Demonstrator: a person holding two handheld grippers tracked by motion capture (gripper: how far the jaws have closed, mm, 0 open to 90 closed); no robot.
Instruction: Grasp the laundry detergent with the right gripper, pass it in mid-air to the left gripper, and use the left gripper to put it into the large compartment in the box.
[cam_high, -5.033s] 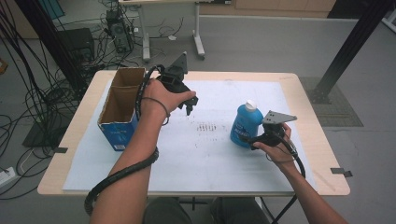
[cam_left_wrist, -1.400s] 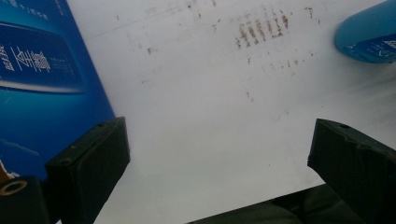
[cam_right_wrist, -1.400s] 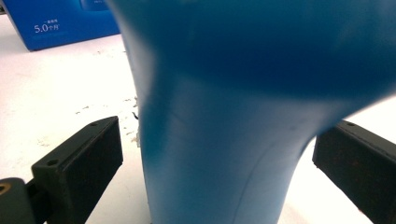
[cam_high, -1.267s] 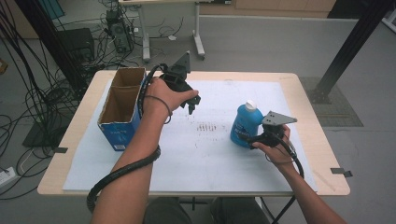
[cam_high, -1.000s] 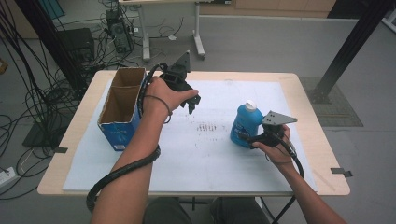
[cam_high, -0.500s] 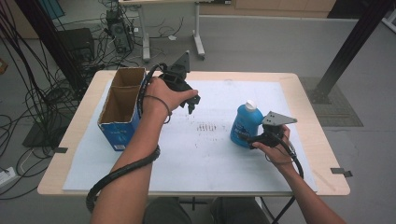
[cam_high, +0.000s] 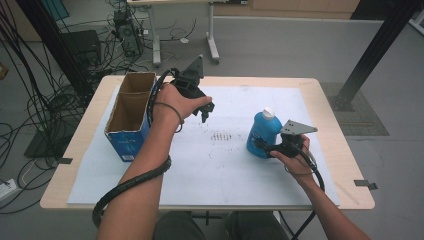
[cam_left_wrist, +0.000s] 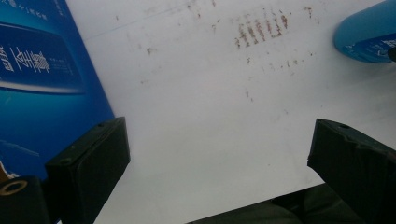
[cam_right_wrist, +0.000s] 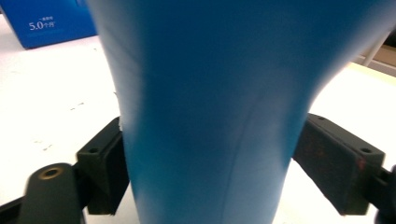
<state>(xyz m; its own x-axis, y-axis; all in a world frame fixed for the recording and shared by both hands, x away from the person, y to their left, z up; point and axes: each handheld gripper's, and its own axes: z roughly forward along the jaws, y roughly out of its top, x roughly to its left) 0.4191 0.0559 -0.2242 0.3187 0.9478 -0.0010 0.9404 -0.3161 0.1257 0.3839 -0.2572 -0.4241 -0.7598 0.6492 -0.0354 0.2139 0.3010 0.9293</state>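
Near the table's (cam_high: 345, 200) right edge, the right gripper (cam_high: 265, 147) had just been closing around the upright blue bottle (cam_high: 262, 134), pads apparently touching; left gripper (cam_high: 205, 111) hovered open. Next: lift toward the box (cam_high: 131, 137).

The bottle (cam_high: 262, 134) is bright blue with a white cap. Left of it lies a patch of reddish-brown marks (cam_high: 223, 136) on the white sheet (cam_high: 210, 170); further left, the box (cam_high: 129, 117) is blue outside, brown inside.
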